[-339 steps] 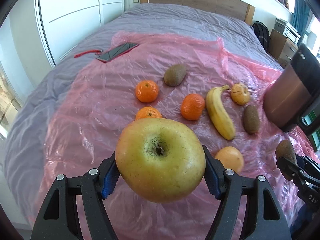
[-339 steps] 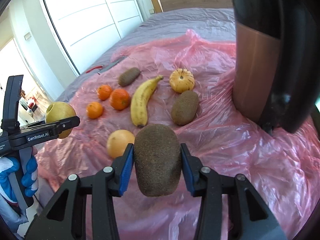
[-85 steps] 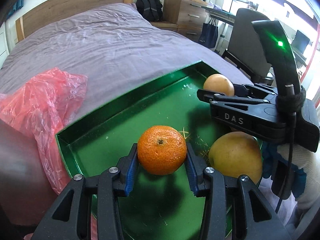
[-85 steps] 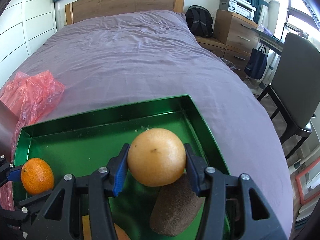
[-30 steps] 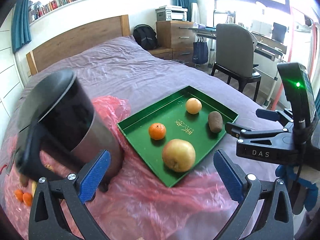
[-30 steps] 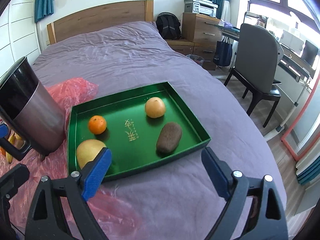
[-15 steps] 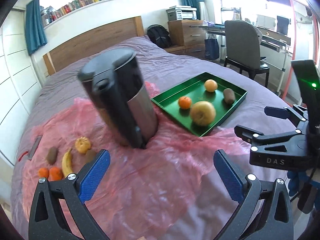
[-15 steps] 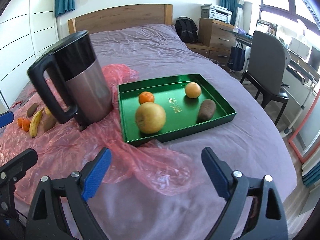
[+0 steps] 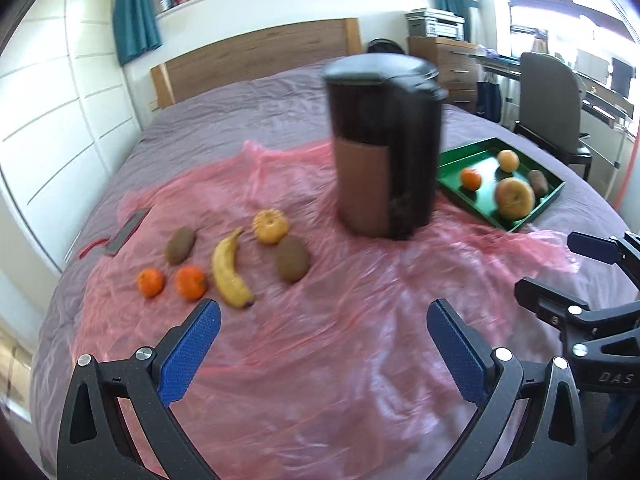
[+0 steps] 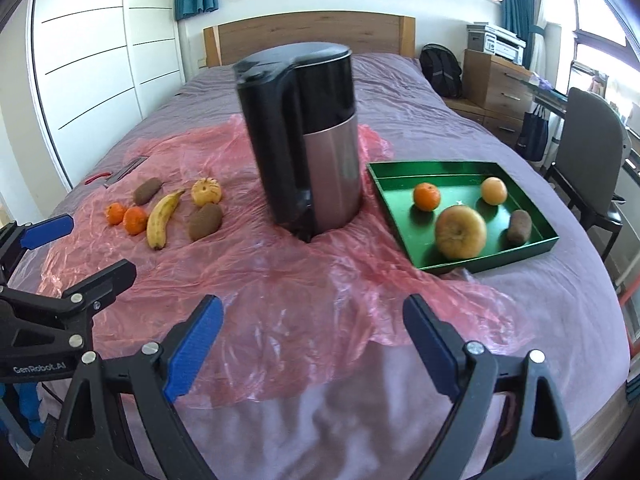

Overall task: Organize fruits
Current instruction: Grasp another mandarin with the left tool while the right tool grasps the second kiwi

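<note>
A green tray [image 10: 404, 220] on the bed's right holds a large apple [image 10: 460, 232], a mandarin [image 10: 426, 196], an orange [image 10: 493, 190] and a kiwi [image 10: 519, 226]; the tray shows in the left wrist view [image 9: 452, 184] too. On the pink plastic sheet [image 9: 320, 340] at the left lie a banana [image 9: 230, 268], two mandarins [image 9: 191, 282], two kiwis [image 9: 292, 258] and a small yellow fruit [image 9: 271, 226]. My left gripper [image 9: 324, 344] is open and empty above the sheet. My right gripper [image 10: 312, 340] is open and empty, in front of the kettle.
A black and steel kettle [image 10: 304, 140] stands between the loose fruit and the tray. A dark flat object with a red cord [image 9: 124, 232] lies at the sheet's far left. A chair [image 10: 588, 160] and drawers [image 10: 492, 84] stand right of the bed.
Both grippers have swung left from the tray. The loose fruit on the sheet now sits closer to the middle of the views. Both stay open and empty.
</note>
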`<state>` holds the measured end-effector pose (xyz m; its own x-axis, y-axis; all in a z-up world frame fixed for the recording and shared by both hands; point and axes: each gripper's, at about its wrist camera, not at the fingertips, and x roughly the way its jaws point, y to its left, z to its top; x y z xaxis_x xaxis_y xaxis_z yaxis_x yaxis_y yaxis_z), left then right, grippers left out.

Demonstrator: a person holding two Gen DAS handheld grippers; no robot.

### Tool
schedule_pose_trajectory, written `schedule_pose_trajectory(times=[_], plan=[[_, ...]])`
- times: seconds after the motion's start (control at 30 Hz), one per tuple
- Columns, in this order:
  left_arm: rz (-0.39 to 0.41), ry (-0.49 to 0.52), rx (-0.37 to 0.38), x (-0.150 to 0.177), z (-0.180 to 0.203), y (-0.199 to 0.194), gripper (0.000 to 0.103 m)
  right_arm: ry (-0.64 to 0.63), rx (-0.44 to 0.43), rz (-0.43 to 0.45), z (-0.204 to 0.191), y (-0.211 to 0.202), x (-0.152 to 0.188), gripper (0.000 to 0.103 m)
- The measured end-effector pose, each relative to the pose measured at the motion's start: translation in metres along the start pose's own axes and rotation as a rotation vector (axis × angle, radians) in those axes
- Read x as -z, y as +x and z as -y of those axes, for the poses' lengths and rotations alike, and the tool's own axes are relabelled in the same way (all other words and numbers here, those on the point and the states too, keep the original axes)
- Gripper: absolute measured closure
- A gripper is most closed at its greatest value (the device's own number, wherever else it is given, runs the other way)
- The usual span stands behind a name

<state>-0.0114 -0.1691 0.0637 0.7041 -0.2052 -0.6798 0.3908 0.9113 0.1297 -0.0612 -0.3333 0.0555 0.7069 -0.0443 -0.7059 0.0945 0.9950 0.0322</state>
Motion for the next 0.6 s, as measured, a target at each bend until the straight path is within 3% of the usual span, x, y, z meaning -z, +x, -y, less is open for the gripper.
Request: schedule_pose_trajectory(times=[0.37, 0.6], plan=[[-0.116, -0.201, -0.143, 0.045, -0.146, 0.052, 0.007, -0.128, -0.138, -0.091, -0.096, 0.06, -0.005, 0.0], [-0.146, -0.281, -0.204, 0.045, -0.211, 0.086, 0.014, -0.145, -0.204, -0.113, -0.133, 0.109, -0.03, 0.0]])
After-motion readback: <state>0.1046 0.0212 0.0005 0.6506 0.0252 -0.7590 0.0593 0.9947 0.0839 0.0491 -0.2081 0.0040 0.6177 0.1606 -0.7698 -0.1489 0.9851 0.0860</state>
